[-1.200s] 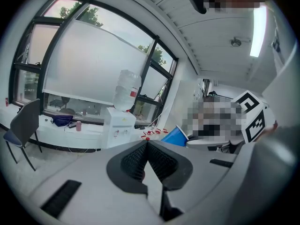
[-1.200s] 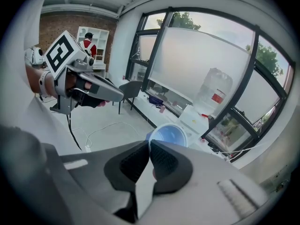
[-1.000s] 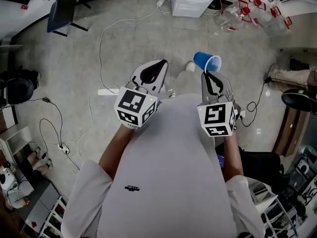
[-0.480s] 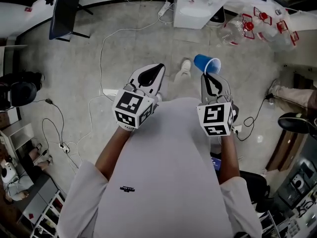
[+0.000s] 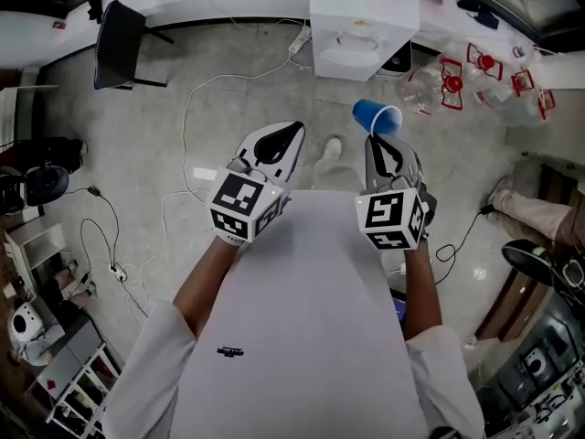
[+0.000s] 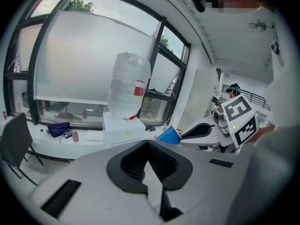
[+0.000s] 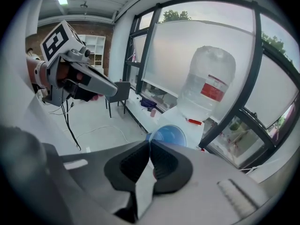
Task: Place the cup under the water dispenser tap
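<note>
A blue plastic cup is held by its rim, tipped on its side, in my right gripper, which is shut on it. The right gripper view looks into the cup's mouth just beyond the jaws. My left gripper is shut with nothing in it, level with the right one; its jaws meet. Ahead stands the white water dispenser with a large clear bottle on top. Its tap is not visible.
Several empty water bottles lie on the floor right of the dispenser. A black chair stands at the back left. White cables and a power strip cross the floor. A person's leg is at the right.
The person has walked forward; the dispenser has come into view and moved nearer. Both grippers travelled with them, and the cup stays in the right gripper.
</note>
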`<state>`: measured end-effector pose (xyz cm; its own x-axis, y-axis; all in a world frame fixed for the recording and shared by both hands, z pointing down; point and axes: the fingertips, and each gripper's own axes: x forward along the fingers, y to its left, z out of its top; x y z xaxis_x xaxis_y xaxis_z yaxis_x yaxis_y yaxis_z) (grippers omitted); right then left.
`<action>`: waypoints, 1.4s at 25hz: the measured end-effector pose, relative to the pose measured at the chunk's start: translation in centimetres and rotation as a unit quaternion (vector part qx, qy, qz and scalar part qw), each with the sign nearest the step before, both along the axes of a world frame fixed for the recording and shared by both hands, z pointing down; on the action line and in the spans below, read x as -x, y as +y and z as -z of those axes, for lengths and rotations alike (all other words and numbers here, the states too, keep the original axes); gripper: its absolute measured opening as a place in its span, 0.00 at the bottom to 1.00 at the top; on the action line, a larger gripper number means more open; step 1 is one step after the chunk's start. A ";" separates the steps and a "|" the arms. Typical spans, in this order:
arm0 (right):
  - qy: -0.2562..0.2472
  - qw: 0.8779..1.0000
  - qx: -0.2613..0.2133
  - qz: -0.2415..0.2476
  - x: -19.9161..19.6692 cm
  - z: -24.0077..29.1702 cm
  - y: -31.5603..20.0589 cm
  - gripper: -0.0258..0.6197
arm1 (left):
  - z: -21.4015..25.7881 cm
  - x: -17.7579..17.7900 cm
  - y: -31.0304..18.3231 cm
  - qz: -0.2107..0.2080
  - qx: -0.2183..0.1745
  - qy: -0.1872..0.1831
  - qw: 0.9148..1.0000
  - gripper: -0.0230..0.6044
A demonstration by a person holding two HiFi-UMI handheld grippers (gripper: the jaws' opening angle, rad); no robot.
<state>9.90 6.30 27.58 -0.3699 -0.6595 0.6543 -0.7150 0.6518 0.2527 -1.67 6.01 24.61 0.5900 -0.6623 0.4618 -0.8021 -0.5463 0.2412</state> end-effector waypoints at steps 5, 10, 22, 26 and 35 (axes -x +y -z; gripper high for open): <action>0.003 1.000 0.003 0.023 -1.7 -0.6 -4.2 0.07 | -0.4 -1.7 -3.3 0.021 0.006 -0.003 1.000 0.05; 0.006 0.999 0.018 0.038 -2.2 -1.8 -6.2 0.07 | -0.8 -2.3 -5.3 0.037 0.013 -0.005 0.999 0.05; 0.024 0.998 0.050 0.036 -2.3 -4.1 -9.8 0.07 | -1.7 -1.1 -9.7 0.056 0.016 0.003 0.998 0.05; 0.034 0.997 0.057 0.041 -1.5 -5.0 -10.8 0.07 | -3.6 -0.9 -10.5 0.059 0.032 0.004 0.998 0.05; 0.067 0.994 0.066 0.059 -1.2 -8.8 -13.1 0.07 | -7.5 -0.6 -12.5 0.078 0.062 0.003 0.995 0.05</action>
